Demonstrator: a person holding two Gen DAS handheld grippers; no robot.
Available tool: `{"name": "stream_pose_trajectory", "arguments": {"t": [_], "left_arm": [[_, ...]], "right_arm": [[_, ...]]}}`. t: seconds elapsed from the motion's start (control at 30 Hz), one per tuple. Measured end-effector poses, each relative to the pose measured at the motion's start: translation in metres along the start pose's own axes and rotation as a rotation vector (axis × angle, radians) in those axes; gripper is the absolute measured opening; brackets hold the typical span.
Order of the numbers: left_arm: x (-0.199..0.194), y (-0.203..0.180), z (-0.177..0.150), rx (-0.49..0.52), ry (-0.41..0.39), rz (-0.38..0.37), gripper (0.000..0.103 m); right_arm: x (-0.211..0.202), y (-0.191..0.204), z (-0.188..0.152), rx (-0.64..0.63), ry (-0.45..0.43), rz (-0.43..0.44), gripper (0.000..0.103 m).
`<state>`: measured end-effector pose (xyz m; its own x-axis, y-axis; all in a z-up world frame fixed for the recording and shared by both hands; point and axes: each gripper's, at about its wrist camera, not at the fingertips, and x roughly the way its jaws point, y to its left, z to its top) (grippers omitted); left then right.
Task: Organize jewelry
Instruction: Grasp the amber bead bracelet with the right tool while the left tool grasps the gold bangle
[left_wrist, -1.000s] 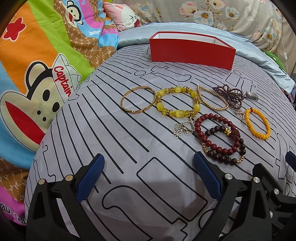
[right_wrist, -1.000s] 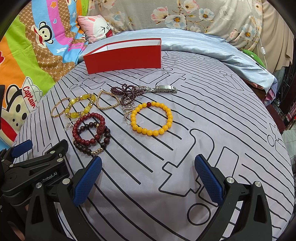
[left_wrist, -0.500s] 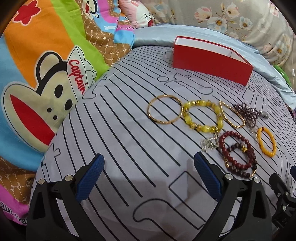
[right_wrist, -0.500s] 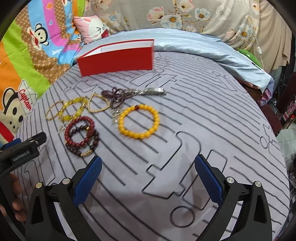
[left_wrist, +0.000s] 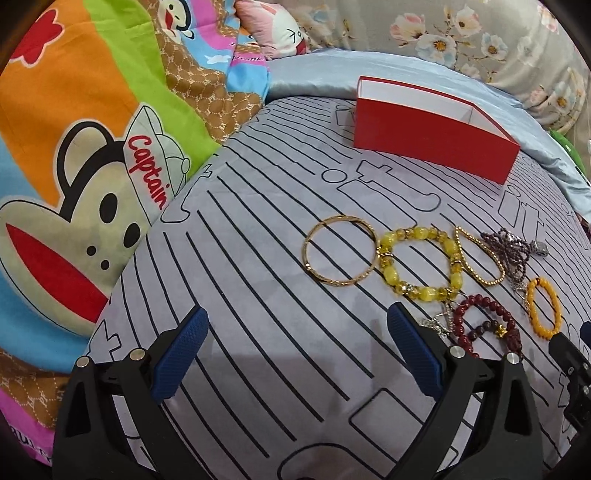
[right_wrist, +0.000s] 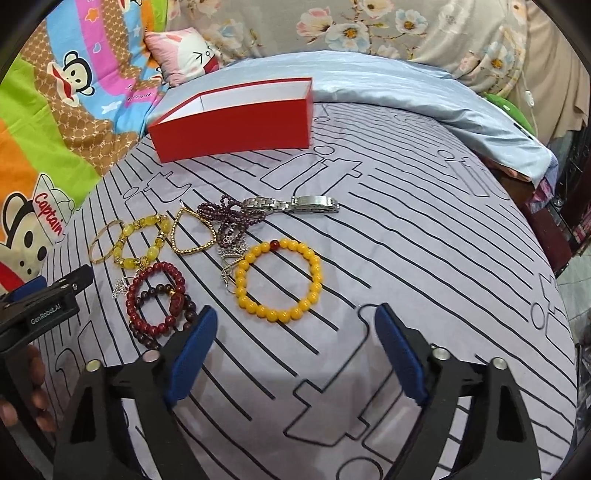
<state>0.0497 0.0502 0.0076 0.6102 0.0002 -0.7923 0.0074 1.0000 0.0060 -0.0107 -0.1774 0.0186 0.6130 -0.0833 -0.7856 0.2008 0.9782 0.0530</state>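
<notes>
Your left tongs (left_wrist: 297, 354) and right tongs (right_wrist: 293, 350) are both hanging apart over the bed (right_wrist: 424, 236), gripping nothing. The jewelry is lying clustered toward the bed's left side: gold bangle (left_wrist: 339, 254), yellow stone bracelet (left_wrist: 419, 264), gold bead chain (right_wrist: 194, 232), purple bead strand (right_wrist: 229, 218), silver watch (right_wrist: 295, 204), amber bead bracelet (right_wrist: 279, 280) and dark red bracelets (right_wrist: 157, 306). The red box (right_wrist: 232, 120) is sitting open behind them, nothing blocking it. Since a second ago, you are holding the left tongs farther left and the right tongs closer in.
</notes>
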Motion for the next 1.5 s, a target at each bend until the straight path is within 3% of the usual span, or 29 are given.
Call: {"name": "stream_pose_trajectory", "arguments": {"t": [0.23, 0.4, 0.53, 0.63, 0.73, 0.83, 1.13, 1.33, 1.5], "left_arm": [[0.003, 0.012, 0.004, -0.033, -0.005, -0.003, 0.095], [0.006, 0.015, 0.010, -0.037, -0.004, 0.002, 0.095], [0.009, 0.016, 0.017, -0.034, -0.008, 0.018, 0.095], [0.014, 0.018, 0.025, -0.040, -0.017, 0.033, 0.095], [0.021, 0.019, 0.034, -0.043, -0.019, 0.046, 0.094], [0.029, 0.019, 0.041, -0.042, 0.004, 0.025, 0.084], [0.019, 0.003, 0.026, 0.025, 0.012, -0.053, 0.092], [0.033, -0.004, 0.023, 0.066, 0.059, -0.031, 0.091], [0.041, -0.007, 0.031, 0.063, 0.049, -0.039, 0.091]], "right_arm": [[0.012, -0.011, 0.011, 0.052, 0.024, 0.018, 0.056], [0.023, -0.005, 0.015, 0.007, 0.042, -0.026, 0.040], [0.023, -0.002, 0.013, -0.018, 0.025, -0.041, 0.017], [0.023, -0.001, 0.013, -0.018, 0.022, -0.039, 0.007], [0.022, 0.001, 0.011, -0.032, 0.016, -0.048, 0.006], [0.022, 0.002, 0.011, -0.031, 0.014, -0.048, 0.006], [0.022, -0.001, 0.012, -0.010, 0.018, -0.036, 0.006], [0.023, -0.002, 0.012, -0.006, 0.023, -0.035, 0.007], [0.023, -0.002, 0.013, -0.002, 0.025, -0.034, 0.007]]}}
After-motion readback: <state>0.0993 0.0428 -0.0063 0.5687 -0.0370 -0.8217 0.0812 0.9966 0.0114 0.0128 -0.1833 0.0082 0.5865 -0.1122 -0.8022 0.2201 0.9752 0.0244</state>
